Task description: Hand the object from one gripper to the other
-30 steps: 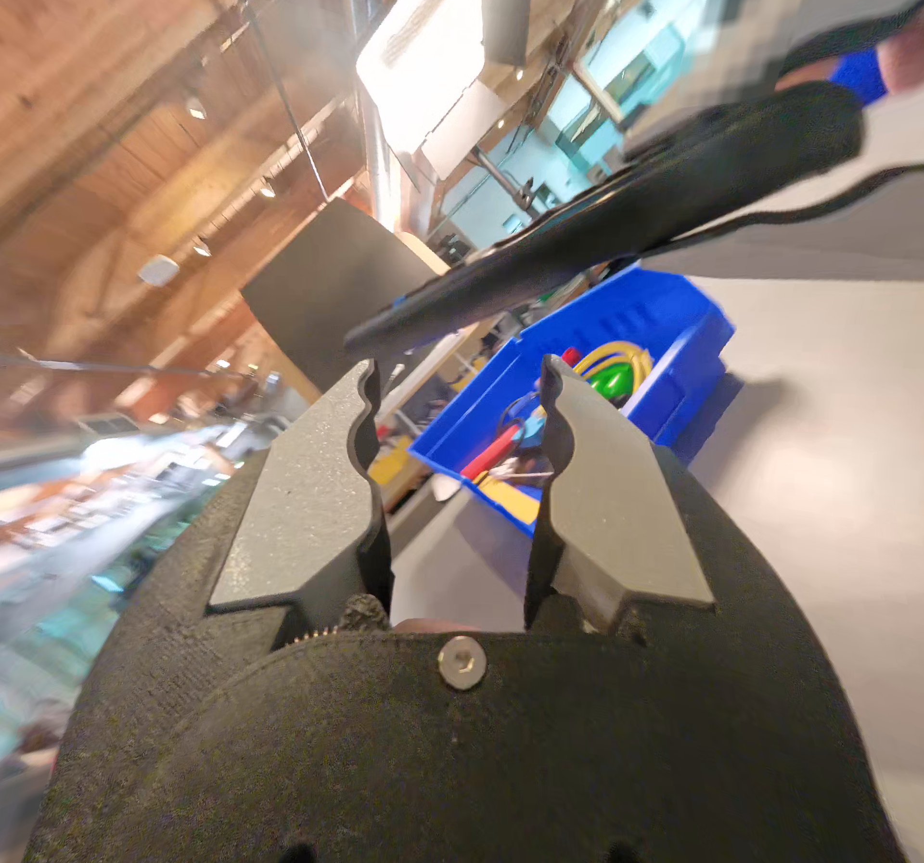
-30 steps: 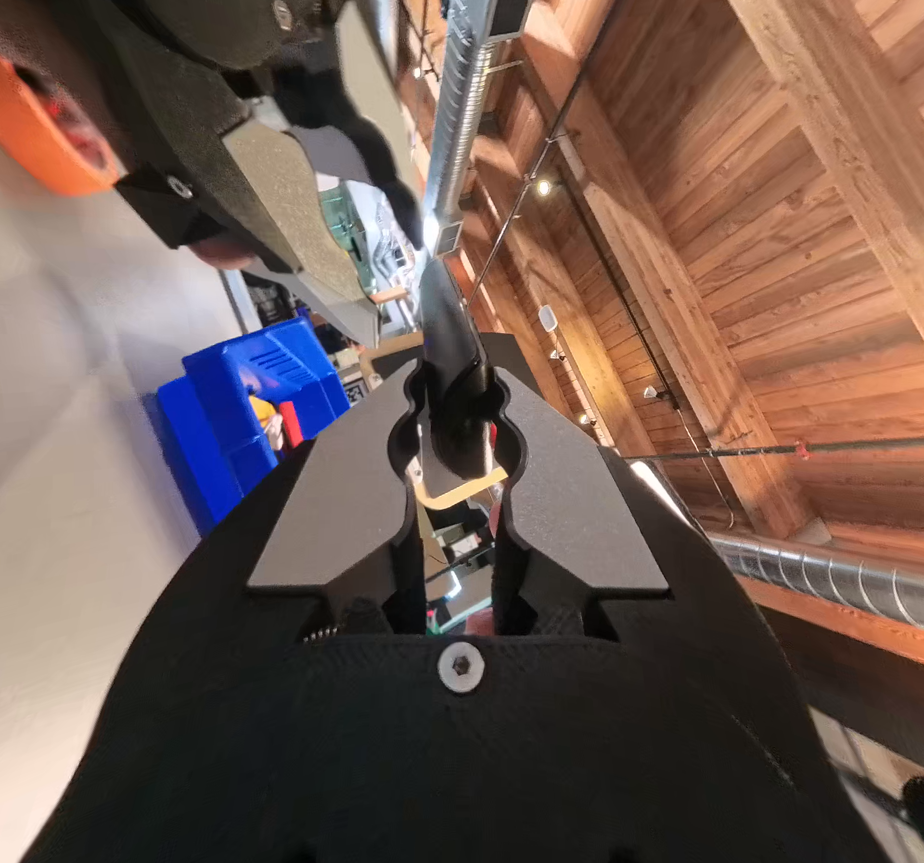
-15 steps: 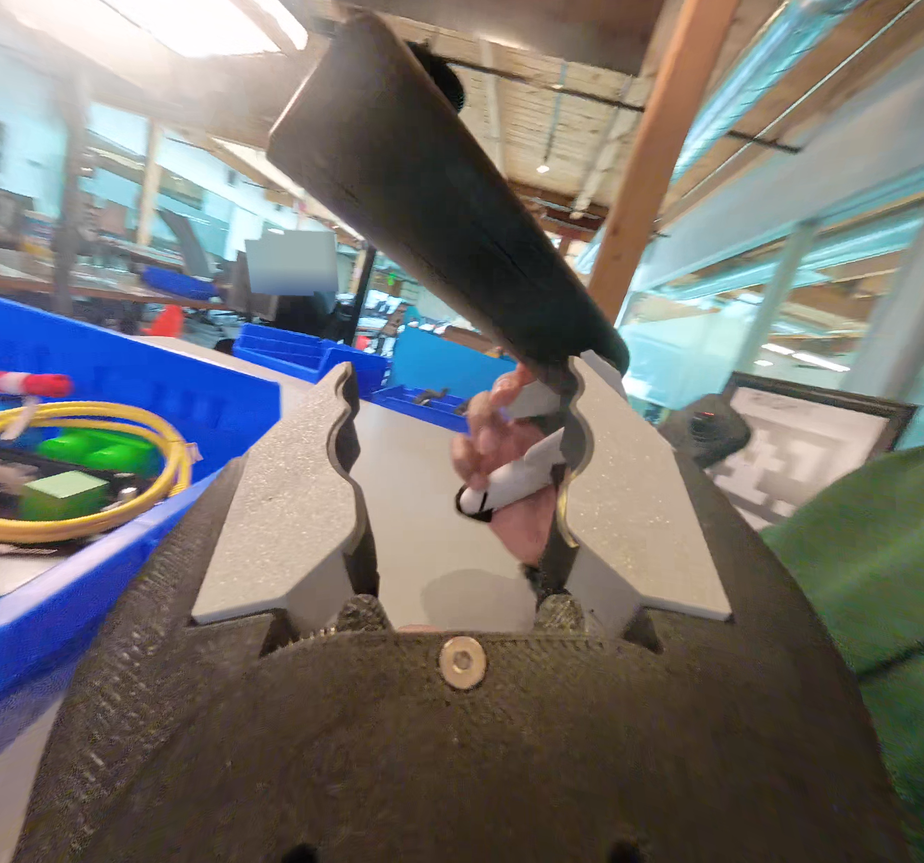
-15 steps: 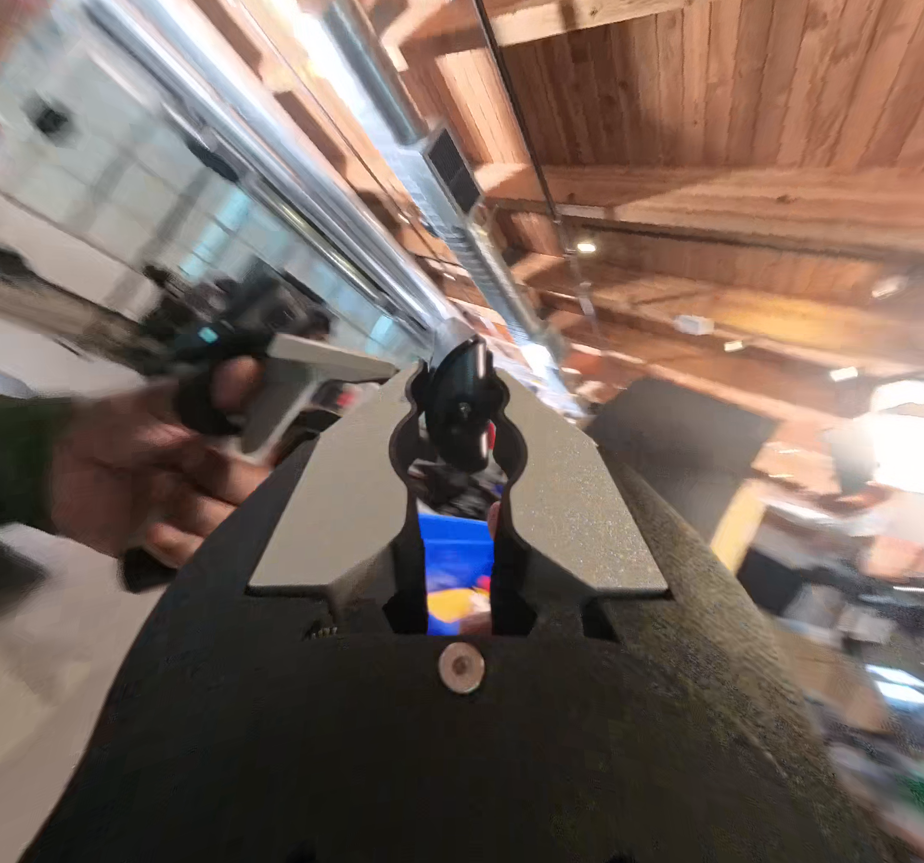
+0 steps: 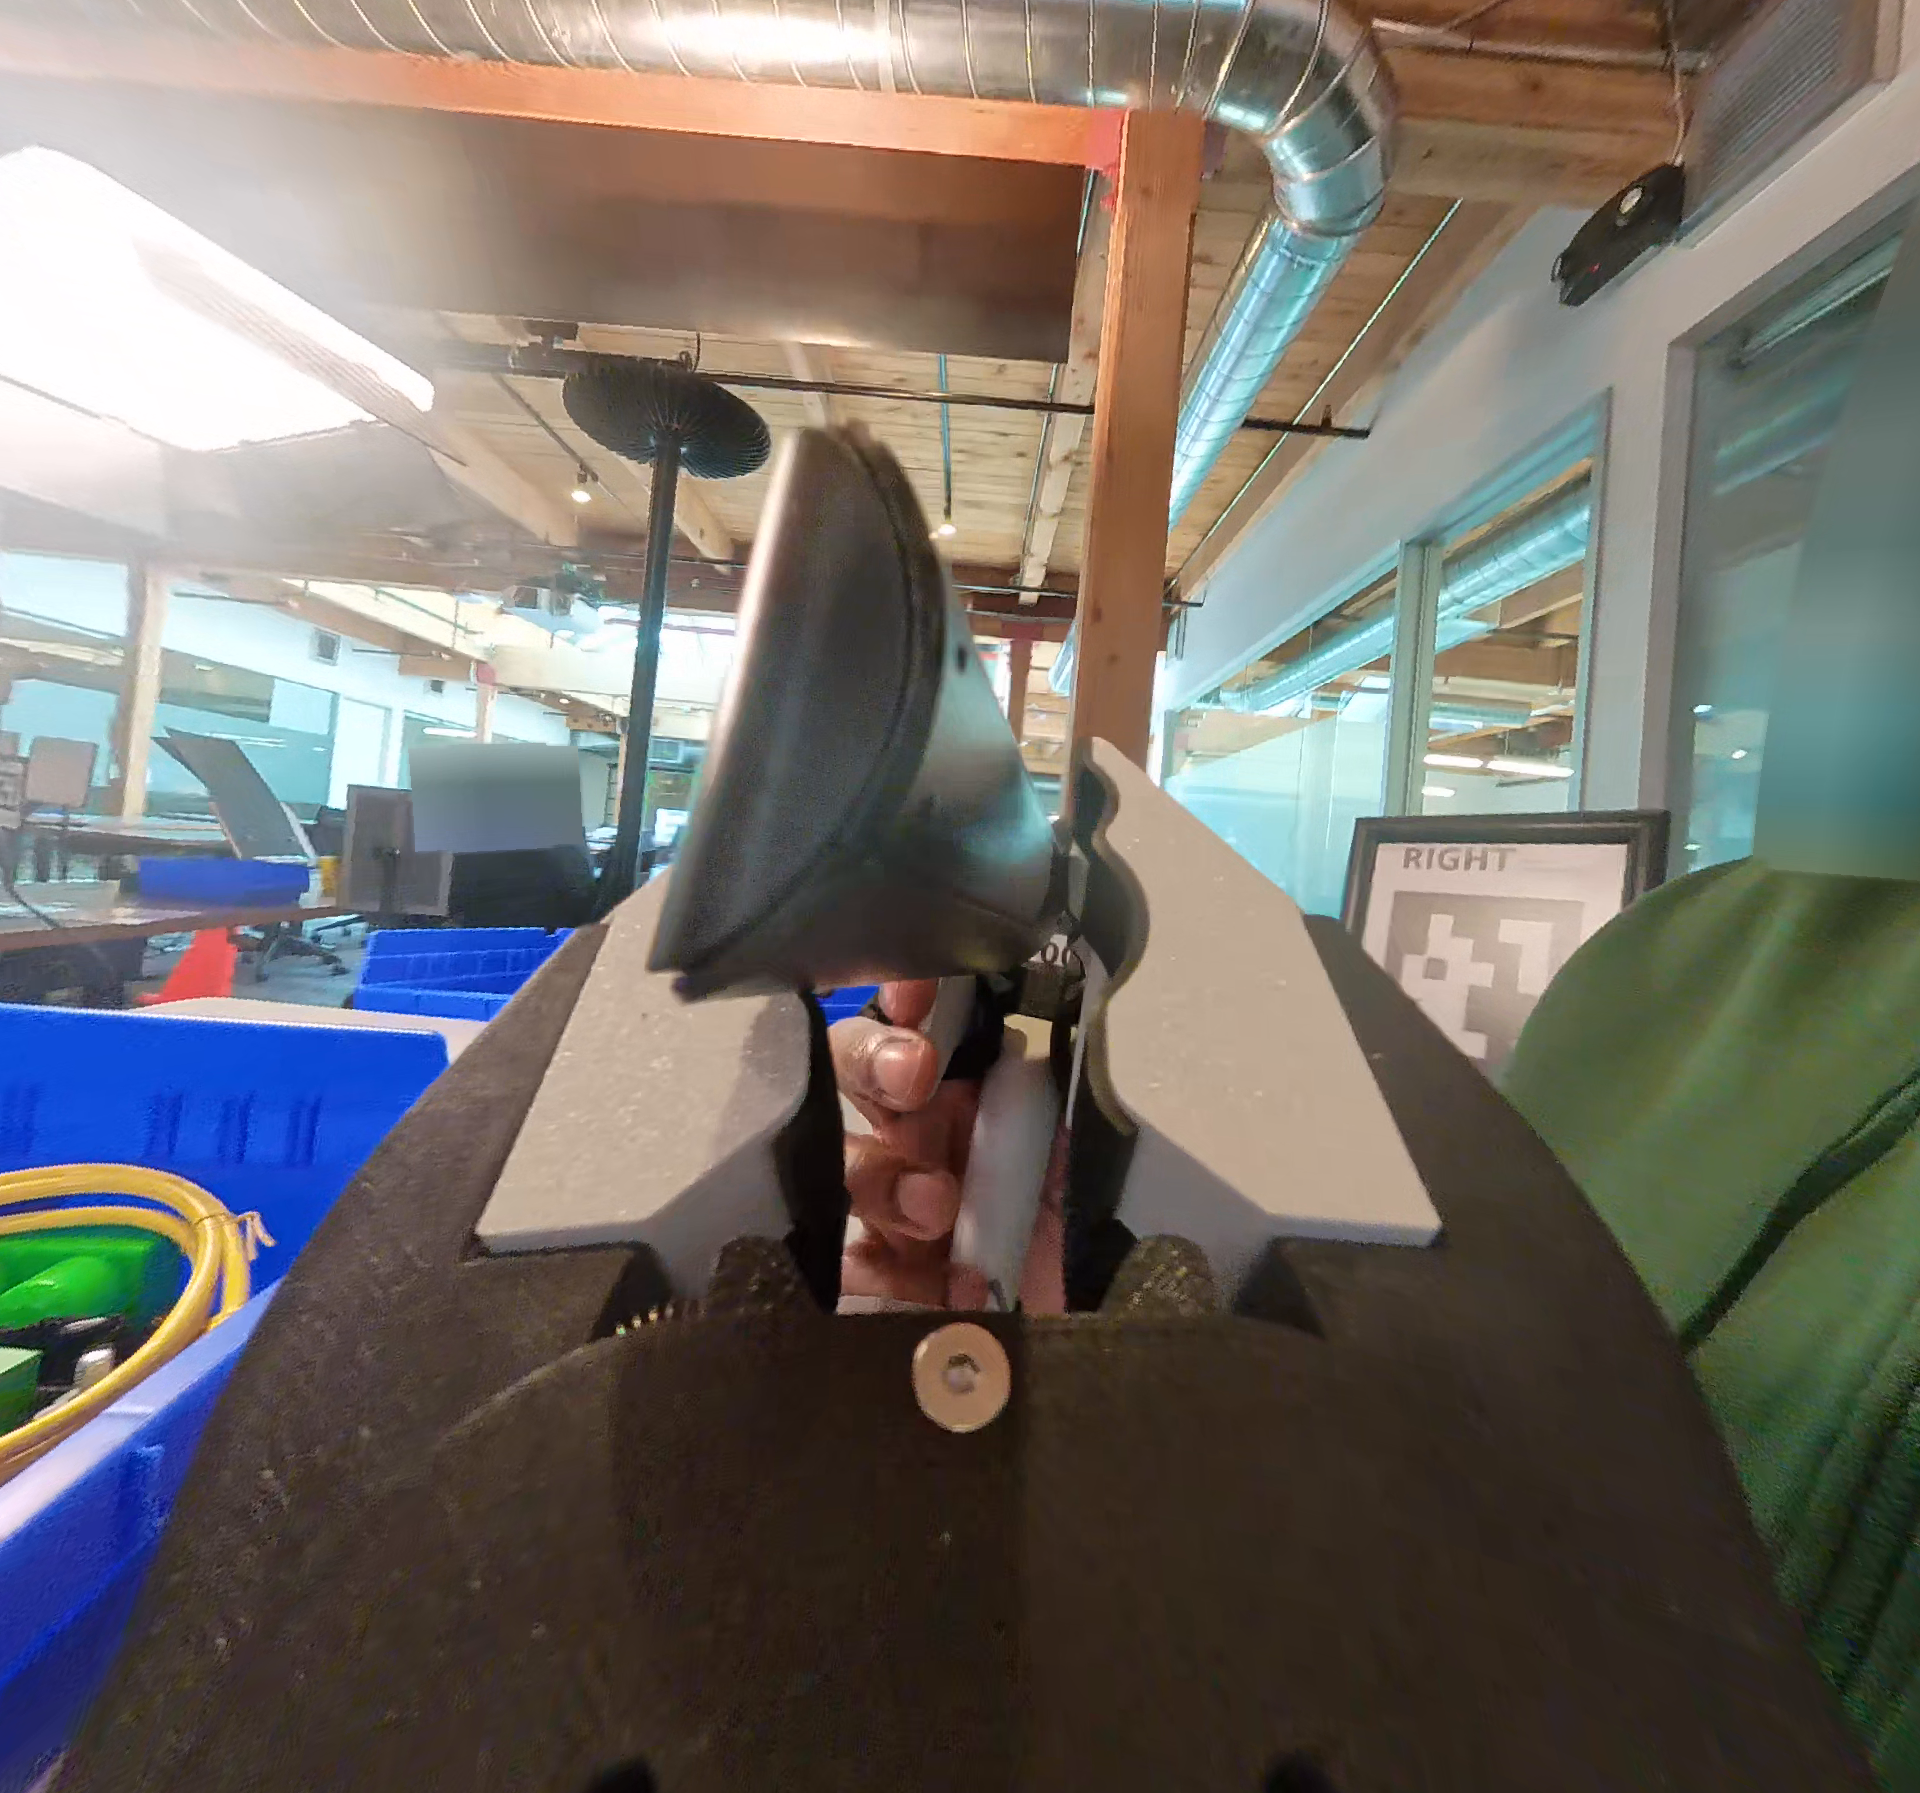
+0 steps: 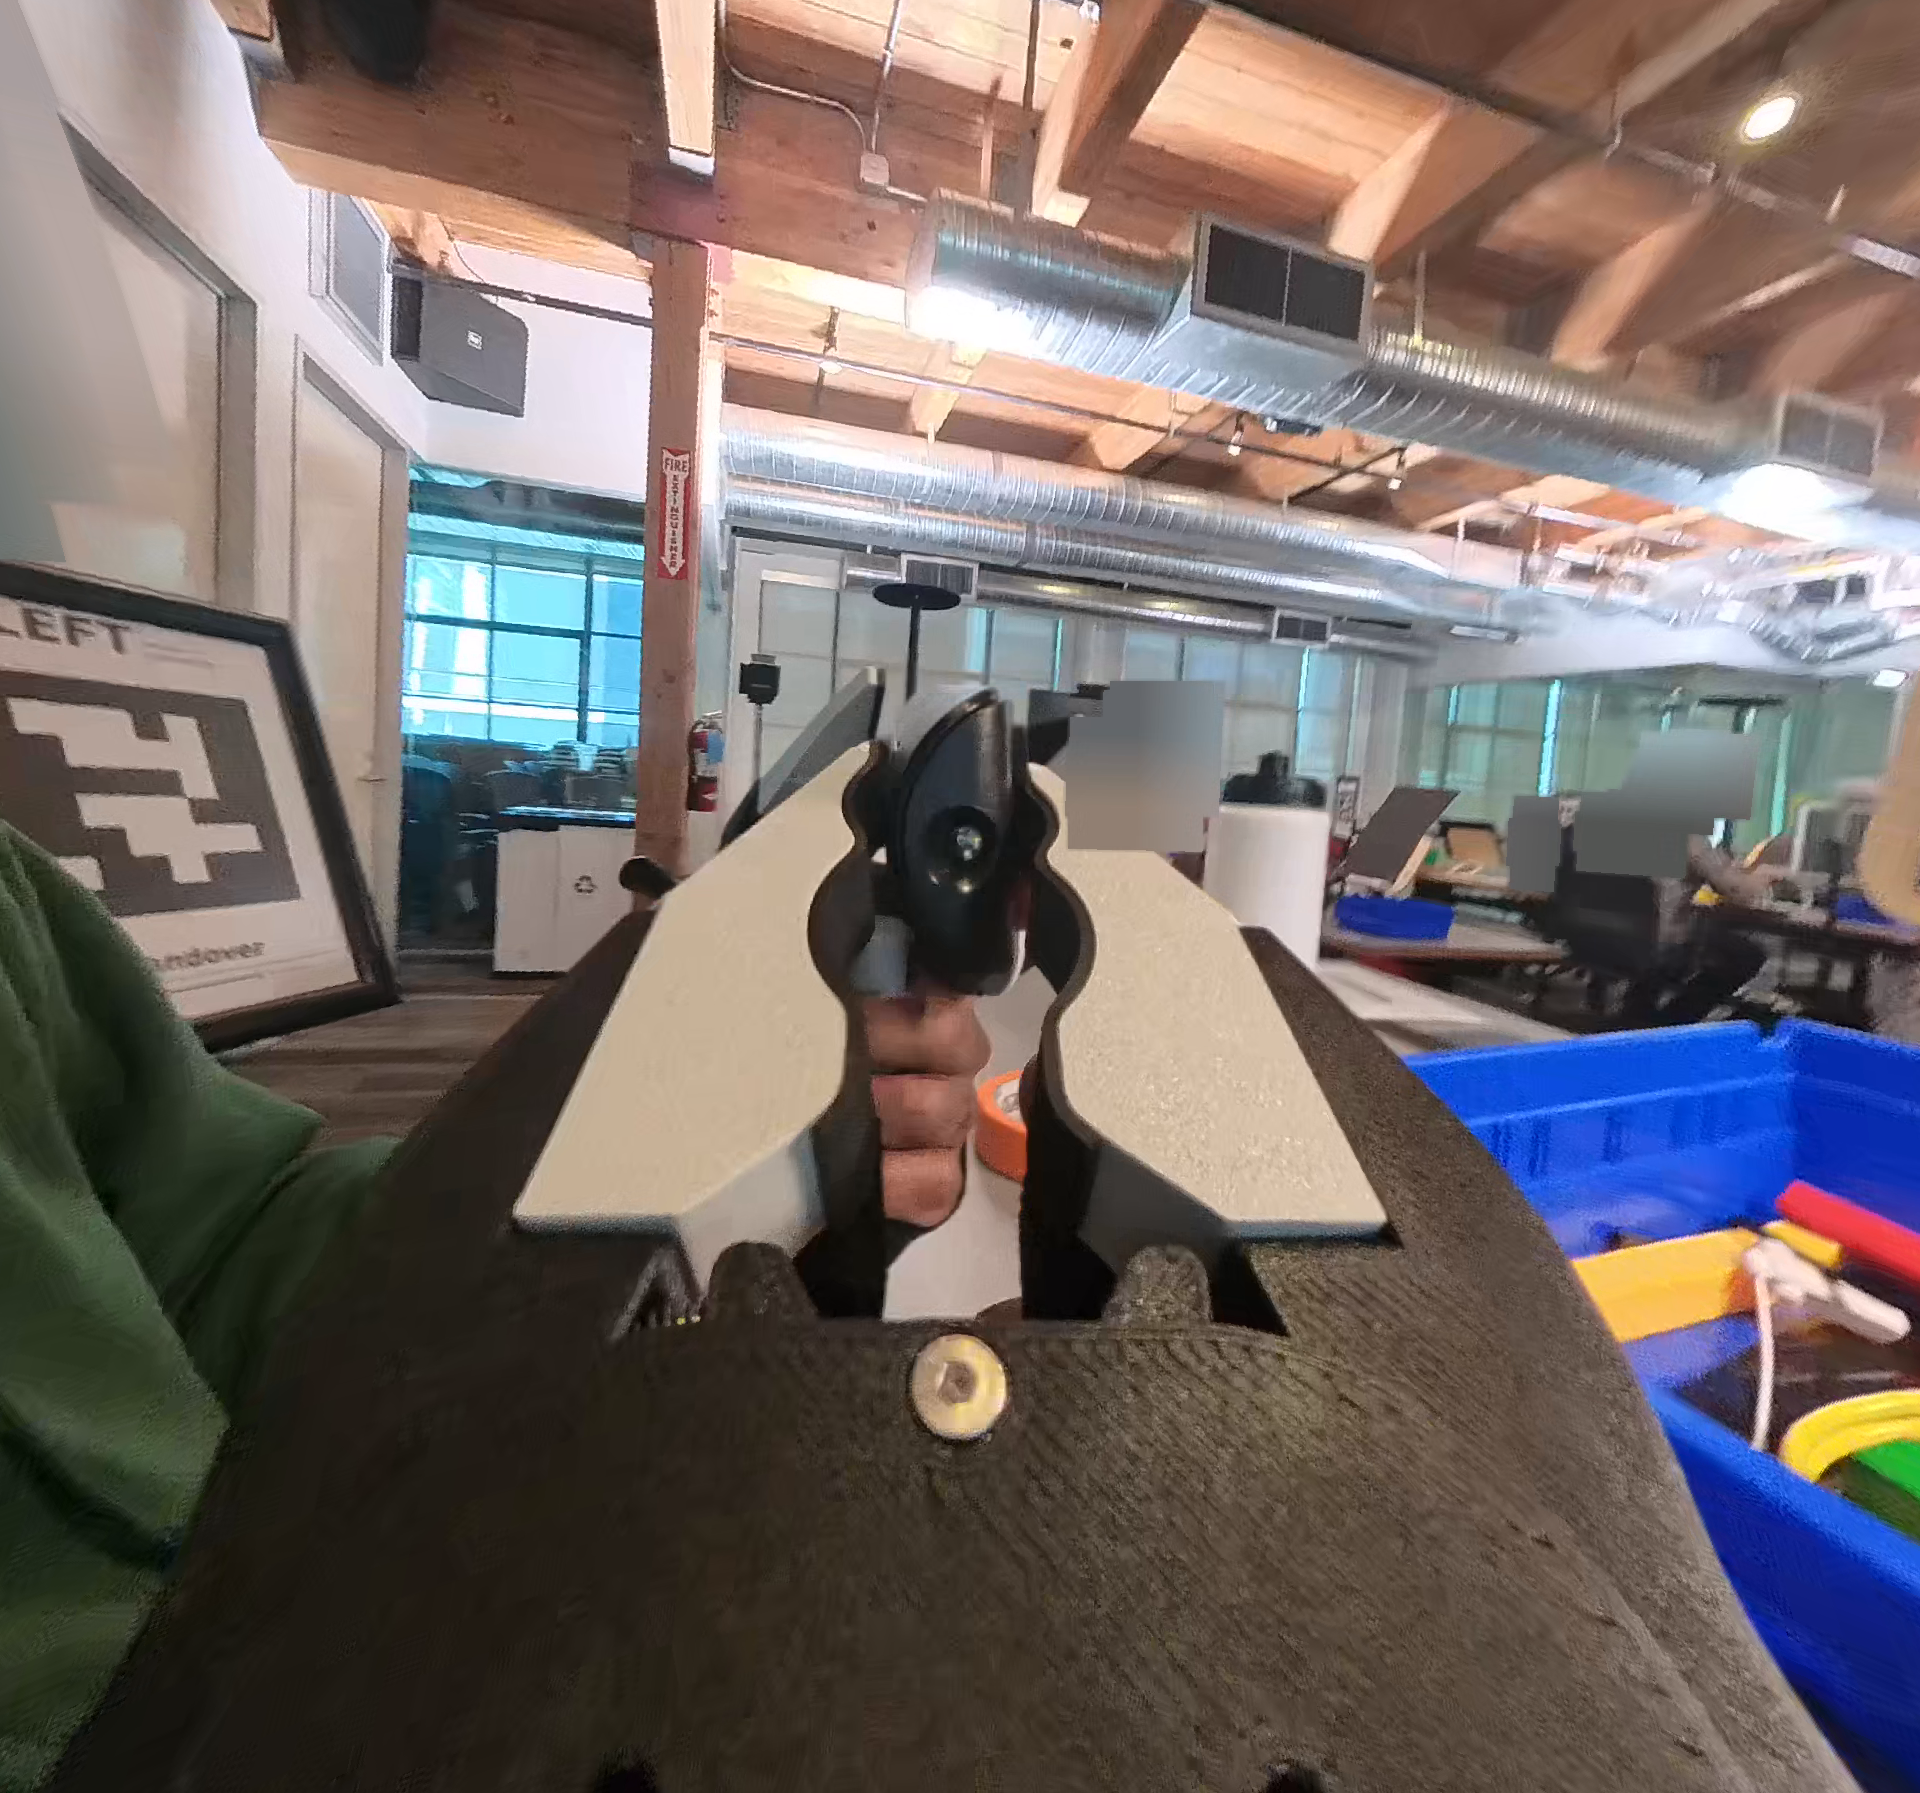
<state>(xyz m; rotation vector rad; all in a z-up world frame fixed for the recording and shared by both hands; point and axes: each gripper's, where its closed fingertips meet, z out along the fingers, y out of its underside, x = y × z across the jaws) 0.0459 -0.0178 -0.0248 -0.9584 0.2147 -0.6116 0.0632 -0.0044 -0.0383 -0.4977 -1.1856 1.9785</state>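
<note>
The object is a long black plastic piece with a wide flared end [image 5: 831,756]. My right gripper [image 6: 956,777] is shut on its narrow end, where a small screw shows [image 6: 951,839]. In the left wrist view the flared end lies across my left gripper's [image 5: 925,860] fingertips, over the left finger and hiding its tip. Its narrow part reaches the right finger [image 5: 1226,1016]. The left jaws stand apart with a gap between them. The two grippers face each other. A hand on the other gripper's handle shows through each gap.
A blue bin [image 5: 208,1099] with a yellow cable [image 5: 208,1244] and small parts sits low on the left, and low on the right in the right wrist view [image 6: 1558,1120]. An orange tape roll [image 6: 1003,1120] lies on the table. Framed marker boards [image 5: 1486,933] and a green sleeve [image 6: 104,1224] are close by. Both grippers' tips are close together, under 4 cm apart.
Both grippers have swung level and now face each other. The black object has come between the left gripper's fingertips. The left jaws have narrowed slightly. The right gripper has kept its hold.
</note>
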